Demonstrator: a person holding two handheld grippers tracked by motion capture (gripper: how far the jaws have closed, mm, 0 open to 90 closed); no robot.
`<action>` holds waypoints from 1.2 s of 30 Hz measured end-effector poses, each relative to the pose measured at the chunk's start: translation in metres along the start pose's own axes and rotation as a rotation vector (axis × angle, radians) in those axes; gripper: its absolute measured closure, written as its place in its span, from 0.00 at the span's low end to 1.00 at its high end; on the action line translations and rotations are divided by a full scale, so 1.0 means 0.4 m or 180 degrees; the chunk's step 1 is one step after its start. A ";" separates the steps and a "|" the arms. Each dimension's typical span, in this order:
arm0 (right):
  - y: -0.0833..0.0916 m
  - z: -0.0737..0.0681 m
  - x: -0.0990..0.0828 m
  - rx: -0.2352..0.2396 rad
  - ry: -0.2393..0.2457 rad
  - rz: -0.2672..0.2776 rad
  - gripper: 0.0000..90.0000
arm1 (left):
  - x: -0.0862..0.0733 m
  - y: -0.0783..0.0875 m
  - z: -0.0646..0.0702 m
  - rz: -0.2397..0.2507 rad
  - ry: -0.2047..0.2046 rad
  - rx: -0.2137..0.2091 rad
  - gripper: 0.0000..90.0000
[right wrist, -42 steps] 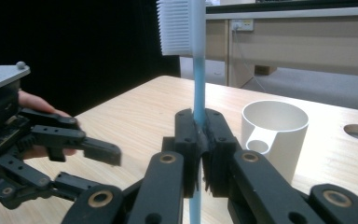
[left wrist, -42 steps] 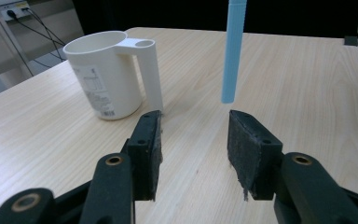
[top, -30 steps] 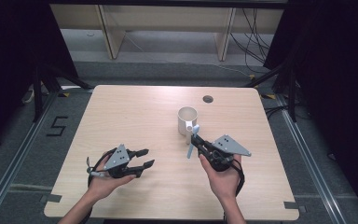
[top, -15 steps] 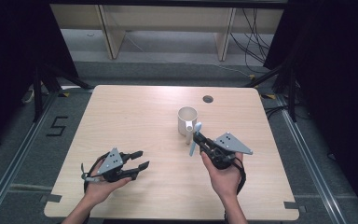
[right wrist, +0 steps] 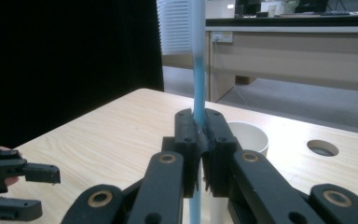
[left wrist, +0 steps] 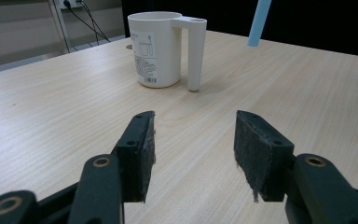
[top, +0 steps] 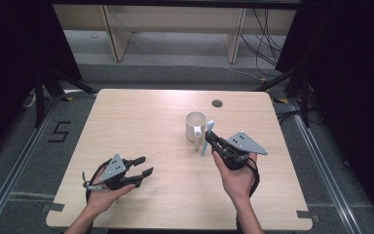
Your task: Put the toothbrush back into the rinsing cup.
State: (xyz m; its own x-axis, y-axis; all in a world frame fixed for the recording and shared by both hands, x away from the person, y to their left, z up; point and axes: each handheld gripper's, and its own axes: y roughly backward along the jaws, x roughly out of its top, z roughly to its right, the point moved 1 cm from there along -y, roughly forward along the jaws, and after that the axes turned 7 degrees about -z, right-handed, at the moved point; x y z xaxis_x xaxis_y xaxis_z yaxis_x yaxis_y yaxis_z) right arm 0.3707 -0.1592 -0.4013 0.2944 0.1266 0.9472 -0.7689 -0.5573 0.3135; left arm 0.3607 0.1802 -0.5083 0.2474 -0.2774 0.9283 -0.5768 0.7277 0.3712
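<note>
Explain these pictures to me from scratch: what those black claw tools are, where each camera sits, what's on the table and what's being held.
A person stands at a wooden table with a hand-held two-jaw gripper in each hand. The high view looks down from above; the other two pictures come from cameras riding on each gripper, looking along its black jaws. On the table stands a white cup with a long straight handle, and near the far edge there is a round hole. The right gripper is shut on a light blue toothbrush, held upright beside the cup. The left gripper holds nothing; its jaws have just been opening, with only bare table between them.
</note>
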 end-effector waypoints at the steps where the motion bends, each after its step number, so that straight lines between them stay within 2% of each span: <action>1: -0.001 -0.003 0.002 0.0029 -0.0087 0.0007 0.95 | 0.000 -0.001 0.000 -0.0001 -0.0002 0.0003 0.53; 2: 0.000 0.001 0.005 -0.0003 -0.0044 0.0007 0.95 | 0.000 -0.001 0.001 0.0002 0.0002 0.0003 0.53; 7: -0.002 0.009 0.015 -0.0003 -0.0120 0.0028 0.95 | 0.001 0.000 0.002 0.0019 -0.0020 0.0003 0.53; 11: -0.005 0.016 0.022 0.0009 -0.0116 0.0037 0.95 | -0.001 -0.003 0.002 0.0037 -0.0010 0.0002 0.53; 12: -0.006 0.019 0.025 -0.0029 -0.0071 0.0056 0.95 | -0.001 -0.005 0.001 0.0072 -0.0004 -0.0018 0.53; 14: -0.007 0.018 0.030 -0.0005 -0.0104 0.0052 0.95 | 0.000 -0.003 0.002 0.0044 -0.0008 -0.0002 0.53; 17: -0.008 0.020 0.040 -0.0040 -0.0053 0.0066 0.95 | -0.001 -0.006 0.004 0.0071 -0.0002 -0.0022 0.53; 18: -0.011 0.017 0.042 -0.0027 -0.0101 0.0085 0.95 | -0.002 -0.006 0.004 0.0073 -0.0002 -0.0022 0.52; 20: -0.012 0.023 0.046 -0.0044 -0.0026 0.0102 0.95 | -0.002 -0.003 0.004 0.0022 -0.0011 0.0007 0.52; 21: -0.012 0.021 0.047 -0.0053 -0.0087 0.0076 0.95 | -0.002 -0.004 0.004 0.0020 -0.0008 0.0007 0.52; 23: -0.013 0.022 0.049 -0.0065 -0.0103 0.0073 0.95 | -0.002 -0.004 0.004 0.0020 -0.0008 0.0007 0.52; 24: -0.013 0.027 0.051 -0.0101 -0.0055 0.0091 0.95 | -0.001 -0.004 0.004 0.0019 -0.0009 0.0007 0.52; 26: -0.015 0.025 0.054 -0.0075 -0.0107 0.0074 0.95 | -0.001 -0.004 0.005 0.0018 -0.0012 0.0001 0.52; 29: -0.018 0.026 0.059 -0.0079 -0.0098 0.0094 0.95 | -0.002 -0.005 0.004 0.0012 -0.0010 0.0004 0.52; 30: -0.019 0.030 0.061 -0.0111 -0.0038 0.0098 0.95 | -0.002 -0.005 0.004 0.0014 -0.0010 0.0003 0.52; 31: -0.019 0.026 0.062 -0.0091 -0.0116 0.0077 0.95 | -0.002 -0.004 0.005 0.0014 -0.0009 0.0003 0.52; 32: -0.022 0.031 0.064 -0.0087 -0.0037 0.0115 0.95 | -0.002 -0.004 0.004 0.0018 -0.0007 0.0004 0.52; 33: -0.023 0.028 0.066 -0.0077 -0.0090 0.0112 0.95 | -0.001 -0.004 0.004 0.0019 -0.0009 0.0005 0.52; 35: -0.023 0.030 0.070 -0.0105 -0.0046 0.0108 0.95 | -0.001 -0.004 0.004 0.0021 -0.0009 0.0006 0.52; 36: -0.023 0.028 0.072 -0.0098 -0.0084 0.0095 0.95 | -0.001 -0.005 0.004 0.0037 -0.0004 0.0000 0.52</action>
State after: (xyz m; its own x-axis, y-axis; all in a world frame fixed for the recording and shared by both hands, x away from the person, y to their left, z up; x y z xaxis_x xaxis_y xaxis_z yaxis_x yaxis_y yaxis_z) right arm 0.3924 -0.1595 -0.3778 0.2857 0.0886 0.9542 -0.7945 -0.5348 0.2876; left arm 0.3604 0.1779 -0.5092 0.2397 -0.2699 0.9326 -0.5796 0.7309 0.3605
